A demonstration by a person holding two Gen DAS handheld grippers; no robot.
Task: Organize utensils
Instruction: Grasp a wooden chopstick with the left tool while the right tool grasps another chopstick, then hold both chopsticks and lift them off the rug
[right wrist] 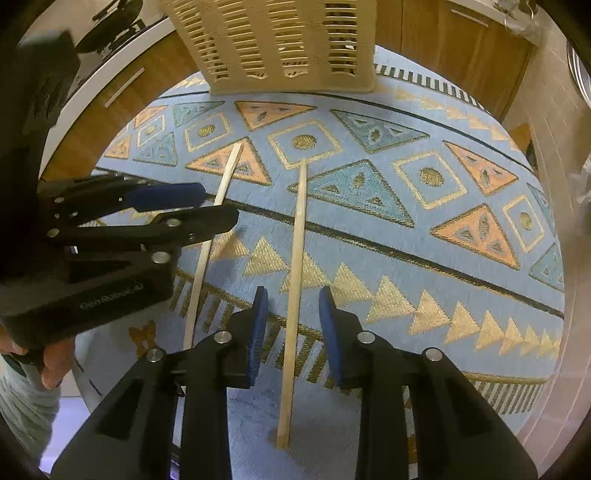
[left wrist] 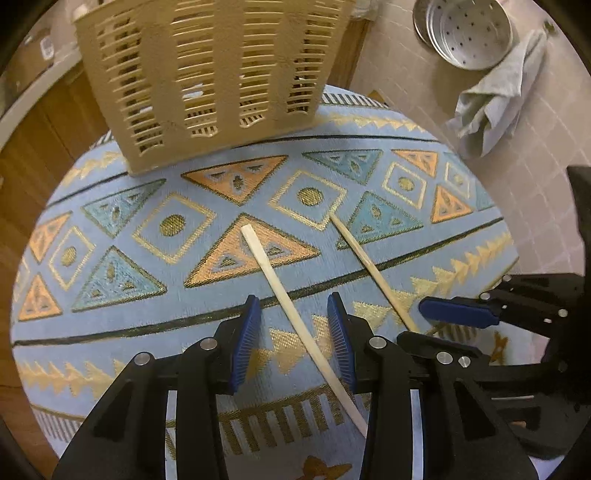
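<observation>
Two pale wooden chopsticks lie on a blue patterned cloth. The left chopstick (left wrist: 288, 306) runs between the open fingers of my left gripper (left wrist: 293, 314), apart from both pads. It also shows in the right wrist view (right wrist: 218, 206). The right chopstick (right wrist: 295, 266) lies between the open fingers of my right gripper (right wrist: 291, 306); it also shows in the left wrist view (left wrist: 365, 262). A beige slotted utensil basket (left wrist: 207, 74) stands upright at the far edge of the cloth, also seen in the right wrist view (right wrist: 280, 40). The right gripper (left wrist: 458, 314) shows at the right of the left wrist view.
The blue cloth (left wrist: 122, 206) covers a round table. A perforated metal pan (left wrist: 469, 29) and a grey rag (left wrist: 495, 99) lie on the tiled floor at the right. Wooden cabinets (right wrist: 454, 48) stand behind the table.
</observation>
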